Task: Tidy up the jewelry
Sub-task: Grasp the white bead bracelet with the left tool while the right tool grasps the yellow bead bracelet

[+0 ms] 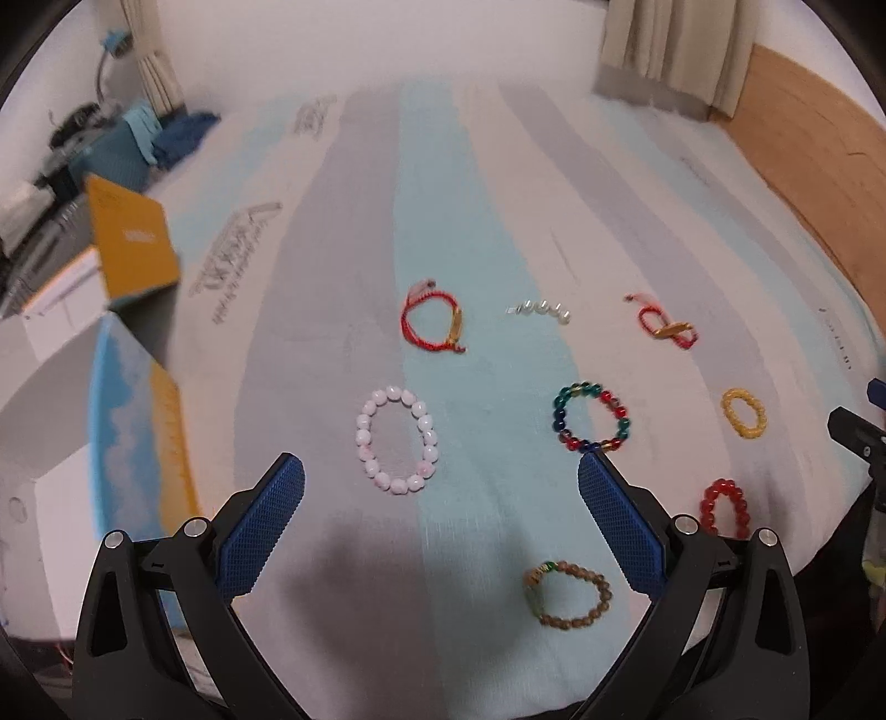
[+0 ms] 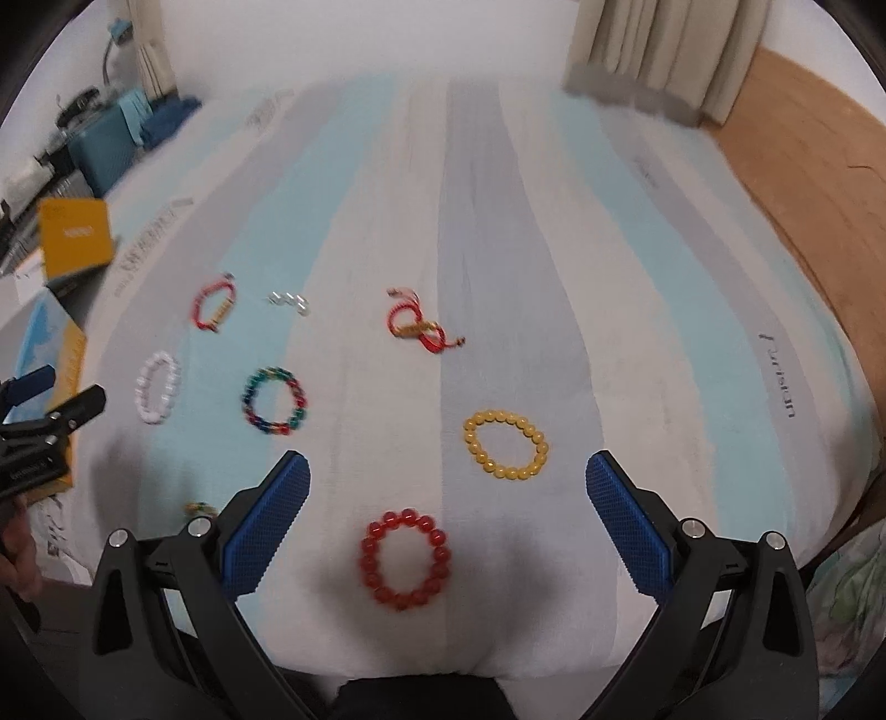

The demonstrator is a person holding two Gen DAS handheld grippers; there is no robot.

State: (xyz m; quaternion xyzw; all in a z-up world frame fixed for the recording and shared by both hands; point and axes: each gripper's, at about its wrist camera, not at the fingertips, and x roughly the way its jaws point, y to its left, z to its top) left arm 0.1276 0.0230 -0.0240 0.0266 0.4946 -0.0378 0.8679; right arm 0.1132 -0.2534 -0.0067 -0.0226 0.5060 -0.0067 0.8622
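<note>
Several bracelets lie on a striped cloth (image 1: 454,183). In the left wrist view: a pink bead bracelet (image 1: 396,440), a multicolour one (image 1: 591,417), a brown one (image 1: 567,595), two red cord ones (image 1: 433,323) (image 1: 667,324), a pearl piece (image 1: 540,310), a yellow one (image 1: 743,412) and a red one (image 1: 724,507). My left gripper (image 1: 441,468) is open and empty above the cloth, near the pink bracelet. In the right wrist view my right gripper (image 2: 447,462) is open and empty, with the red bead bracelet (image 2: 406,559) between its fingers and the yellow one (image 2: 505,451) just ahead.
An open box with a yellow and blue lid (image 1: 133,243) stands off the cloth's left edge, with clutter and a teal case (image 2: 102,147) behind. Curtains (image 1: 675,50) hang at the back right, beside wooden floor (image 2: 803,183). The left gripper shows at the right wrist view's left edge (image 2: 52,421).
</note>
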